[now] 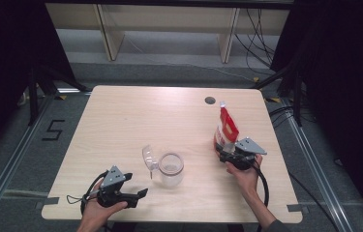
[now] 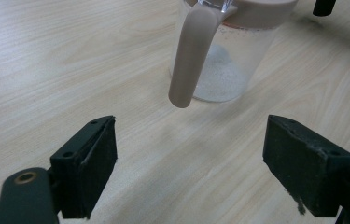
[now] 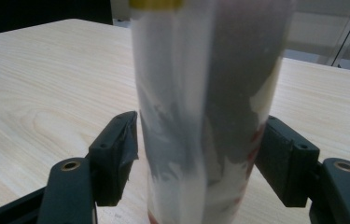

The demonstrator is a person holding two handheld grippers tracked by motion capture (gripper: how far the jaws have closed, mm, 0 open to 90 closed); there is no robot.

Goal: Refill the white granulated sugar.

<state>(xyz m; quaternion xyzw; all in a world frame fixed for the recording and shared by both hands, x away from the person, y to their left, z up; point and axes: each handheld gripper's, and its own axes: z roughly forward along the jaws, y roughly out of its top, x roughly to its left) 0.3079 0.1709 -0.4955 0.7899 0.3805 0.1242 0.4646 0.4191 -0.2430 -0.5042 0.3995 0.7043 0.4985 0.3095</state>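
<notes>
Fingers of the right gripper [image 1: 228,155] stand spread on either side of a red and white pouch [image 1: 226,129], which stands upright on the right part of the table [image 1: 121,121]; in the right gripper view a slim gap shows at the left pad [image 3: 116,154] (contact at the right pad cannot be told). The left gripper [image 1: 138,195] hovers near the table's front edge, its 2 fingers wide apart with nothing between them, pointing at a clear jug [image 1: 171,169] with a beige handle [image 2: 189,56].
</notes>
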